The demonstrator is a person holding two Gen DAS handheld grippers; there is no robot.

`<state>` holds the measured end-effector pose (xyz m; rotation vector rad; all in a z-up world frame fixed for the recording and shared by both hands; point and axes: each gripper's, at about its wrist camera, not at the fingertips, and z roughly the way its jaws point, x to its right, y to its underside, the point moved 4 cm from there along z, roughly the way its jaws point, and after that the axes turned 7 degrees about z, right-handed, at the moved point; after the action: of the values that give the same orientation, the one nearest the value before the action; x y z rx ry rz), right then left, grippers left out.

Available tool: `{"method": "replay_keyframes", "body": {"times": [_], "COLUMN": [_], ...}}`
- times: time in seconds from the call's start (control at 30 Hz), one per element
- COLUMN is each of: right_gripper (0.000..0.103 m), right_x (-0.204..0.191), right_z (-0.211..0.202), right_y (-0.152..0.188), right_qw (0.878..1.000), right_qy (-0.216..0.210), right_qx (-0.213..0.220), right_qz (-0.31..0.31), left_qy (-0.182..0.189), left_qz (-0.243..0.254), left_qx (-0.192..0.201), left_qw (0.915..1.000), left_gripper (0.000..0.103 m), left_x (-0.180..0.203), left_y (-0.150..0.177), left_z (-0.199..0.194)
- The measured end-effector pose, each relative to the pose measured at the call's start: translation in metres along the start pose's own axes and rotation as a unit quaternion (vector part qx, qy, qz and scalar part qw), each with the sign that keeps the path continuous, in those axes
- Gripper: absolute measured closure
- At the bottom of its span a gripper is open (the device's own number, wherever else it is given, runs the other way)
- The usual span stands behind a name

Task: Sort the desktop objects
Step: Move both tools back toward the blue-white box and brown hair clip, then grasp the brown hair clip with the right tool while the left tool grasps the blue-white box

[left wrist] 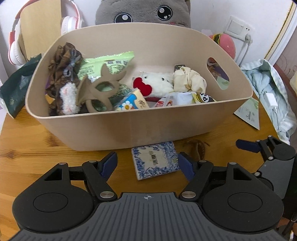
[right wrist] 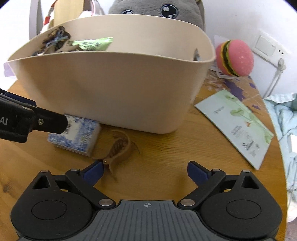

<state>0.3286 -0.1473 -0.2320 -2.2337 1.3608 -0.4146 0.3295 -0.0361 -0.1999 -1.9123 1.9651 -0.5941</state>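
Observation:
A beige bin (left wrist: 130,128) (right wrist: 118,89) stands on the round wooden table (left wrist: 27,148), holding several items: a brown mask, a green packet, a white plush, snack packs. A blue-and-white tissue pack (left wrist: 155,159) (right wrist: 78,137) lies on the table in front of the bin. A brown hair claw clip (right wrist: 118,148) (left wrist: 199,148) lies to its right. My left gripper (left wrist: 148,165) is open, just before the tissue pack, which lies between its fingers. My right gripper (right wrist: 144,172) is open and empty, its left fingertip beside the clip.
A pale green sachet (right wrist: 239,124) (left wrist: 248,113) lies at the table's right. A pink burger plush (right wrist: 234,57) sits behind it. A grey plush (left wrist: 143,13), headphones (left wrist: 16,46) and a dark green bag (left wrist: 18,83) stand behind and left of the bin. Light blue cloth (left wrist: 271,89) lies at the right.

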Motion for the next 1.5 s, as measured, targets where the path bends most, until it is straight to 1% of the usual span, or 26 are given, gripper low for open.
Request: {"method": "replay_keyframes", "body": {"times": [0.17,0.23,0.3,0.37,0.43,0.53,0.7,0.77,0.8,0.83,0.87,0.93,1.0,1.07,1.1,1.13,1.17,1.2,1.23,1.27,1.3,1.4,1.5], "right_gripper": [0.006,0.01,0.013,0.013,0.013,0.012,0.014,0.018,0.022,0.026,0.027,0.031,0.036,0.042,0.048,0.055,0.06,0.069,0.075,0.078,0.085,0.086,0.086], "right_x": [0.013,0.016,0.018,0.02,0.018,0.013,0.005,0.002,0.001,0.0,0.0,0.0,0.0,-0.002,-0.003,-0.003,-0.005,-0.006,-0.007,-0.006,-0.006,-0.003,-0.003], "right_z": [0.0,-0.001,-0.004,-0.01,-0.014,-0.014,-0.004,0.002,0.005,0.006,0.008,0.012,0.011,0.009,0.008,0.008,0.006,0.006,0.005,0.004,0.003,0.002,-0.001], "right_y": [-0.002,-0.001,-0.002,-0.003,-0.005,-0.009,-0.014,-0.015,-0.016,-0.015,-0.016,-0.015,-0.016,-0.016,-0.017,-0.016,-0.016,-0.016,-0.015,-0.014,-0.013,-0.011,-0.008], "right_qw": [1.0,1.0,1.0,0.999,0.998,0.998,0.998,0.999,0.999,0.999,0.999,0.999,0.999,0.999,0.999,0.999,0.999,0.999,0.999,0.999,0.999,0.999,0.999], "right_qy": [0.013,0.012,-0.001,-0.029,-0.047,-0.051,-0.049,-0.045,-0.041,-0.039,-0.036,-0.03,-0.03,-0.032,-0.035,-0.037,-0.039,-0.041,-0.043,-0.044,-0.045,-0.05,-0.047], "right_qx": [0.002,0.002,0.001,0.005,0.009,0.013,0.008,0.005,0.001,-0.001,-0.004,-0.009,-0.004,-0.002,-0.001,0.0,0.001,0.001,0.0,0.0,0.0,-0.001,-0.004], "right_qz": [-0.003,-0.005,0.005,0.027,0.037,0.033,0.03,0.023,0.022,0.021,0.022,0.022,0.019,0.013,0.011,0.009,0.007,0.006,0.006,0.006,0.007,0.009,0.002], "left_qy": [0.002,0.002,0.002,0.001,-0.001,0.001,0.0,-0.003,-0.002,0.001,0.001,-0.007,-0.011,-0.017,-0.023,-0.029,-0.027,-0.025,-0.023,-0.022,-0.021,-0.018,-0.014], "left_qz": [0.002,-0.002,-0.009,-0.01,-0.01,-0.015,-0.016,-0.018,-0.02,-0.025,-0.033,-0.032,-0.032,-0.032,-0.033,-0.032,-0.032,-0.03,-0.029,-0.03,-0.032,-0.041,-0.049], "left_qx": [-0.012,-0.016,-0.016,-0.015,-0.018,-0.022,-0.028,-0.036,-0.041,-0.043,-0.05,-0.046,-0.044,-0.041,-0.039,-0.039,-0.04,-0.04,-0.041,-0.042,-0.042,-0.045,-0.049], "left_qw": [0.9999,0.9999,0.9998,0.9998,0.9998,0.9996,0.9995,0.9992,0.999,0.9988,0.9982,0.9984,0.9985,0.9985,0.9984,0.9983,0.9983,0.9984,0.9985,0.9985,0.9984,0.998,0.9975], "left_gripper": [0.03,0.03,0.03,0.03,0.03,0.03,0.03,0.03,0.029,0.028,0.028,0.027,0.027,0.029,0.036,0.037,0.037,0.038,0.038,0.038,0.038,0.039,0.039], "left_x": [0.008,0.009,0.008,0.008,0.007,0.005,0.007,0.007,0.008,0.007,0.006,0.006,0.006,0.004,0.004,0.003,0.002,0.002,0.001,0.0,-0.001,-0.004,-0.008], "left_y": [0.0,0.0,-0.001,-0.002,-0.002,-0.003,-0.001,0.0,0.001,0.002,0.003,0.004,0.004,0.005,0.005,0.006,0.006,0.007,0.007,0.009,0.01,0.015,0.022], "left_z": [0.013,0.016,0.017,0.017,0.018,0.02,0.027,0.034,0.037,0.04,0.043,0.044,0.044,0.043,0.042,0.042,0.041,0.041,0.04,0.039,0.038,0.034,0.029]}}
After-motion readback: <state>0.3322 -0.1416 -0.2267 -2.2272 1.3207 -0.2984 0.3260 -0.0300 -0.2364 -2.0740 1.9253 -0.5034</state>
